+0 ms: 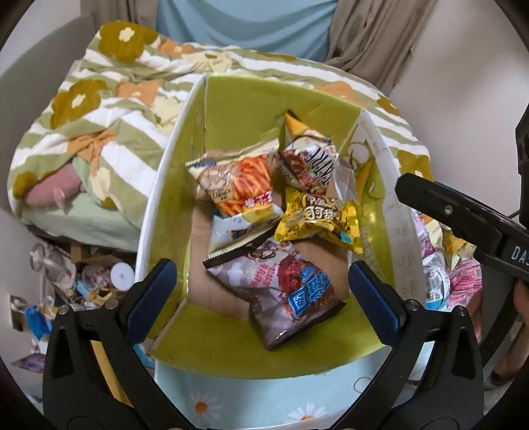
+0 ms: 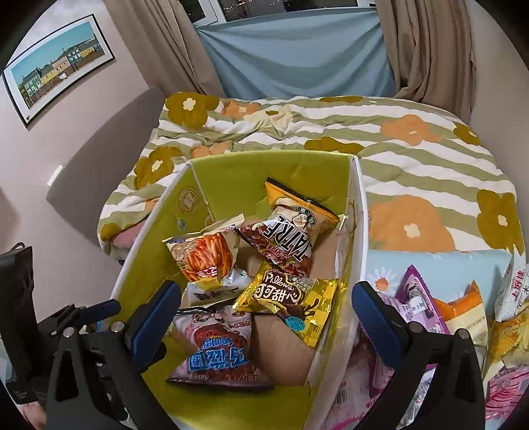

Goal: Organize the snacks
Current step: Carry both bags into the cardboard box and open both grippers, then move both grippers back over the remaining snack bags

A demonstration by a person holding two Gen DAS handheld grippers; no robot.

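Note:
A cardboard box with a green lining (image 1: 244, 99) (image 2: 231, 172) stands on the bed and holds several snack packets. Among them are an orange stick-snack bag (image 1: 244, 185) (image 2: 205, 254), a yellow Pillows bag (image 1: 317, 215) (image 2: 284, 297), a grey-and-red bag with a blue label (image 1: 284, 284) (image 2: 215, 347) and a brown bag (image 1: 307, 158) (image 2: 291, 228) at the back. My left gripper (image 1: 264, 297) hangs open above the box's near end, nothing between its fingers. My right gripper (image 2: 267, 314) stands wide open over the box, holding nothing.
Loose snack packets (image 2: 463, 317) (image 1: 443, 271) lie in a pile on a daisy-print cloth right of the box. A flowered striped quilt (image 2: 396, 158) covers the bed behind. Clutter (image 1: 72, 278) lies on the floor to the left. A person's blue top (image 1: 244, 23) is at the far side.

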